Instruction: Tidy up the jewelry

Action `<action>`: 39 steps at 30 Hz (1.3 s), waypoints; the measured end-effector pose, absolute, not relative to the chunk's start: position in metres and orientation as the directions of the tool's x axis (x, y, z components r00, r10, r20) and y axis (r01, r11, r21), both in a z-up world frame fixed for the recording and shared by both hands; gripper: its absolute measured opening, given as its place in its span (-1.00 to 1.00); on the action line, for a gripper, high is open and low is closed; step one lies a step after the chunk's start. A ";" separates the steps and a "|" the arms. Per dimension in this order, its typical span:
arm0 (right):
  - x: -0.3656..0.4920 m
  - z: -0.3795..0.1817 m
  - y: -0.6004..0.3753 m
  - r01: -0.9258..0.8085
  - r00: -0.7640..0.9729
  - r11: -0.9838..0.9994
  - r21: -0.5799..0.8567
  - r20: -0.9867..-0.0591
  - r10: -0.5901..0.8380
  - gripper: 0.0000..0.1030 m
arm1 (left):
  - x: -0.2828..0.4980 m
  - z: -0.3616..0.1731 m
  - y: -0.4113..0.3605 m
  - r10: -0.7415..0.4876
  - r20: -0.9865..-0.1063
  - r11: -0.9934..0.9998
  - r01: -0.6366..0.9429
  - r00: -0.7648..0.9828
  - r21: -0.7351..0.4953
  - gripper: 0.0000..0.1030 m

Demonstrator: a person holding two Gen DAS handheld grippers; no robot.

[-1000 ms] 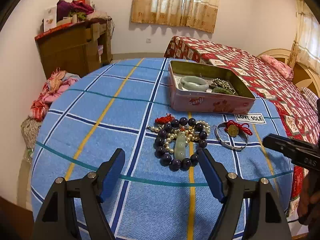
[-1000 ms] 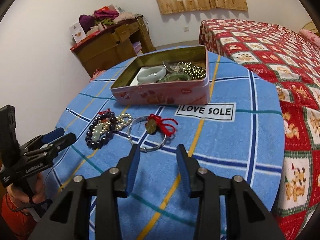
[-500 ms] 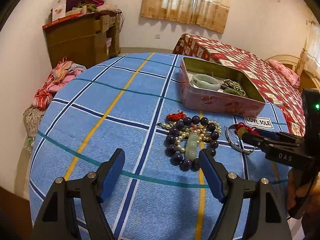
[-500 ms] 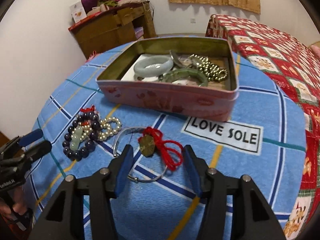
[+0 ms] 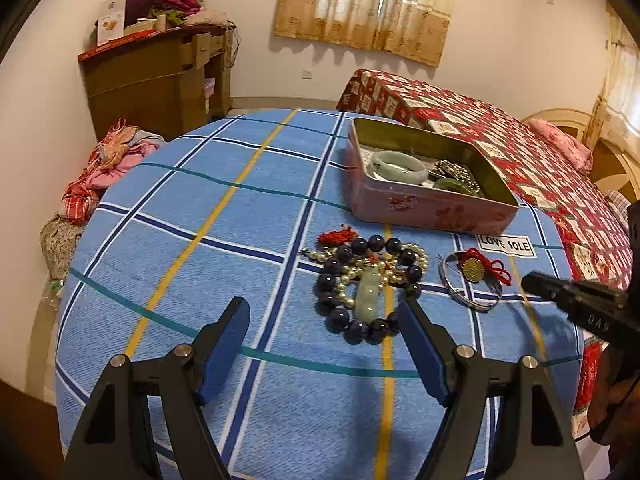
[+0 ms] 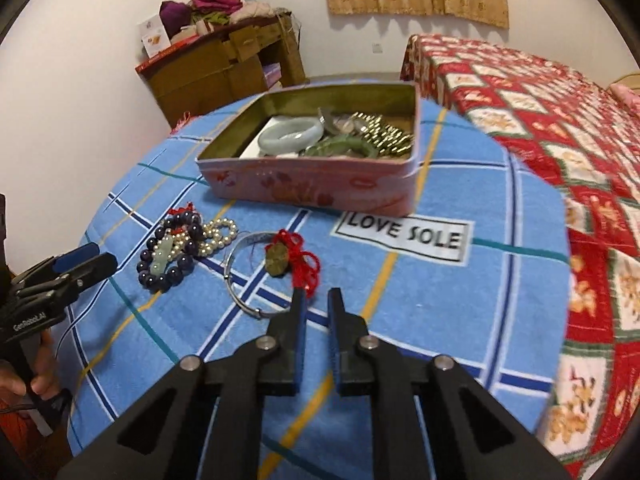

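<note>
A purple bead bracelet (image 5: pixel 340 316) with a pale jade pendant (image 5: pixel 368 292) and a pearl string lies on the blue checked cloth, just ahead of my open, empty left gripper (image 5: pixel 322 306). To its right lies a silver bangle (image 5: pixel 472 300) with a brass coin on red cord (image 5: pixel 474 270). In the right wrist view my right gripper (image 6: pixel 317 298) is closing down to a narrow slit with only cloth showing between the jaws. The red cord (image 6: pixel 304 268) lies just beyond its tips. A pink tin (image 6: pixel 312 188) behind holds a pale jade bangle (image 6: pixel 290 134), a green bangle and metal beads.
A "LOVE SOLE" label (image 6: pixel 404 234) is sewn on the cloth in front of the tin. The round table's edge (image 5: pixel 64 320) curves close on the left. A bed with a red quilt (image 6: pixel 540 120) stands to the right, a wooden cabinet (image 5: pixel 156 80) at the back wall.
My right gripper first came close over the coin charm with jaws wider, then drew back a little and closed to a slit. The left gripper stayed put and open.
</note>
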State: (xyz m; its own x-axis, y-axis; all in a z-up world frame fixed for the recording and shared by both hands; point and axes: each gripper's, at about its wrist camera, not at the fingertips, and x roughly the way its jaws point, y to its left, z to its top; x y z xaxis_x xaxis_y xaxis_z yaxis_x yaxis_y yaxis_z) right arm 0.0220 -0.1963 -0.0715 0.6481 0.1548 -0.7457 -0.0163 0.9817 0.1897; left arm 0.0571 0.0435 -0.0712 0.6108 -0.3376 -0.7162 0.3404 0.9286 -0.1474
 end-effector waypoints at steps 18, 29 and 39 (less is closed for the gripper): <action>0.047 -0.062 -0.180 -0.115 0.679 0.984 0.137 -0.712 0.179 -0.75 | 0.051 -0.067 0.029 -0.353 -0.704 0.911 0.399 0.617 -0.106 0.49; 0.017 -0.035 -0.220 -0.023 0.737 0.950 0.313 -0.636 0.227 -0.75 | 0.041 -0.063 0.010 -0.390 -0.699 0.878 0.472 0.599 -0.085 0.49; 0.026 -0.050 -0.207 -0.084 0.686 0.954 0.287 -0.678 0.264 -0.43 | 0.039 -0.064 0.002 -0.392 -0.703 0.872 0.482 0.593 -0.081 0.49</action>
